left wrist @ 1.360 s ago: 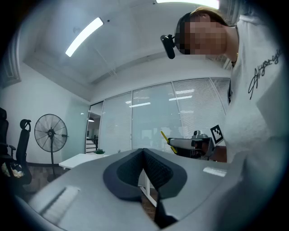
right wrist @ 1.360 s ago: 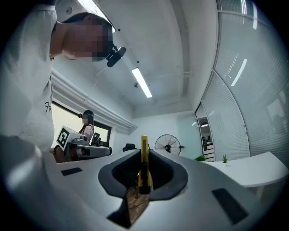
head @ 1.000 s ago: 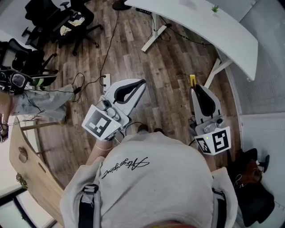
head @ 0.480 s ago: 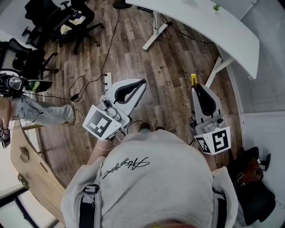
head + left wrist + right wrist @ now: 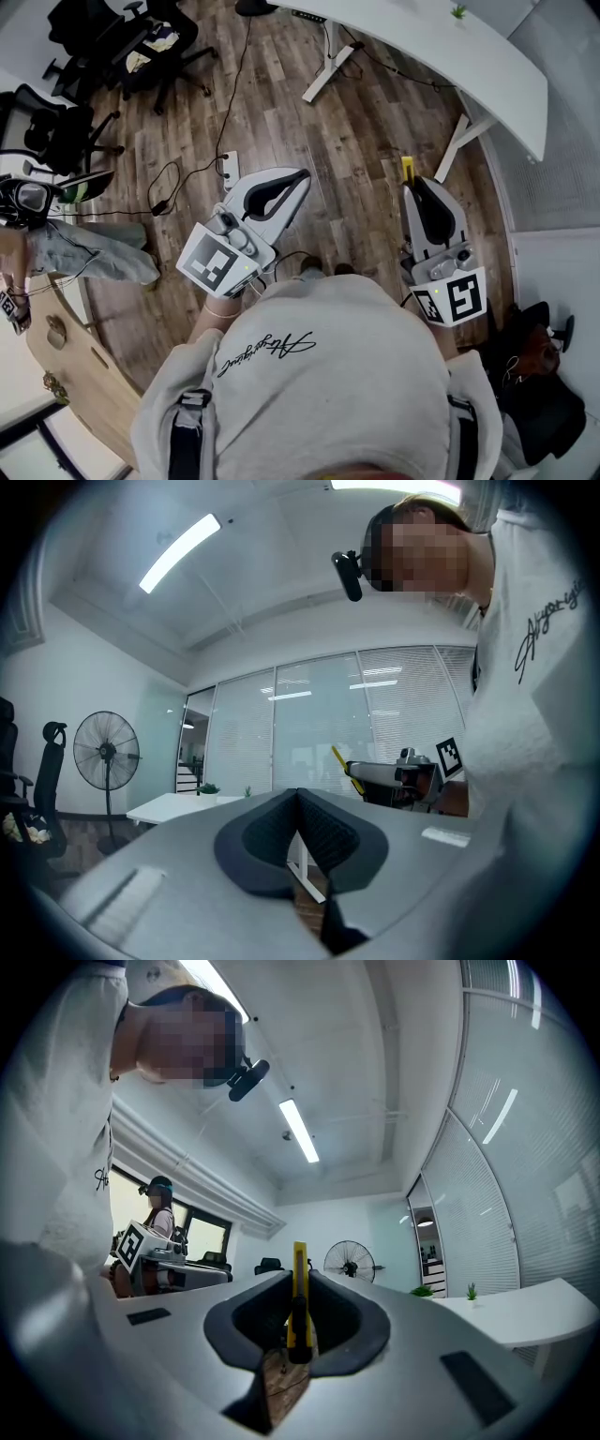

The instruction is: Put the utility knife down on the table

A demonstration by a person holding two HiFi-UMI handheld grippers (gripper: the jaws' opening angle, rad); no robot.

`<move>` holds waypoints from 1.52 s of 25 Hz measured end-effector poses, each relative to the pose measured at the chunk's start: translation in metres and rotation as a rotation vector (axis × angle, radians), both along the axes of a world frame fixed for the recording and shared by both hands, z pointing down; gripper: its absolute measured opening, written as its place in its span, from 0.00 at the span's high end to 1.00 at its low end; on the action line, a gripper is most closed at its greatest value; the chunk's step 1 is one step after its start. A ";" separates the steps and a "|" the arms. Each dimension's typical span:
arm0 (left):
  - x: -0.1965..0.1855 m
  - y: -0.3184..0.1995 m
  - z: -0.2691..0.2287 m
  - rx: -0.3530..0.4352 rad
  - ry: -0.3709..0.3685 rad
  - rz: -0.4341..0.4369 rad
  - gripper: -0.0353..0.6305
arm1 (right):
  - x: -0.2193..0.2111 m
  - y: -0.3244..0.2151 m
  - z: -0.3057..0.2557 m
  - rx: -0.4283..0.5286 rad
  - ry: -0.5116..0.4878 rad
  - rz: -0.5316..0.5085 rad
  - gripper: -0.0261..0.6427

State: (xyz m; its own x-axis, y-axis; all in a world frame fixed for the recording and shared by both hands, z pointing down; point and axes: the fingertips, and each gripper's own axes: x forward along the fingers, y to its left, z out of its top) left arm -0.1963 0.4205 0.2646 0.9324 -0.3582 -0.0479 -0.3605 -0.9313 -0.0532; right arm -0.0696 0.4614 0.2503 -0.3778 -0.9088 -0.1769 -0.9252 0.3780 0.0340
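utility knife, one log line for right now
utility knife: held in right tool | left tool: shut, empty | white table: ahead, knife not down yet

Wood-plank floor point(image 5: 356, 141), smooth wht table point(image 5: 469, 47)

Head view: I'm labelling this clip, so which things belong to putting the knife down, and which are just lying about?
Job: knife, held in the right tool; white table.
Lying about: office chairs, power strip, small plant.

Wood-plank floor point(image 5: 366, 141), white desk point(image 5: 469, 56), black office chairs point(image 5: 103, 37) (loose cables point(image 5: 161, 187) nearby), pedestal fan point(image 5: 106, 754), glass partitions point(image 5: 309, 724).
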 end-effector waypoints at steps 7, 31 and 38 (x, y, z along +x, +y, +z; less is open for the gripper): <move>-0.019 -0.001 0.007 -0.005 -0.010 0.041 0.96 | -0.018 0.003 0.007 0.001 -0.023 0.045 0.88; 0.040 -0.072 0.018 -0.035 -0.031 0.058 0.96 | 0.036 -0.063 0.012 -0.015 -0.041 0.055 0.88; 0.080 -0.121 0.009 -0.020 -0.020 0.025 0.96 | 0.074 -0.117 0.004 0.009 -0.028 0.009 0.88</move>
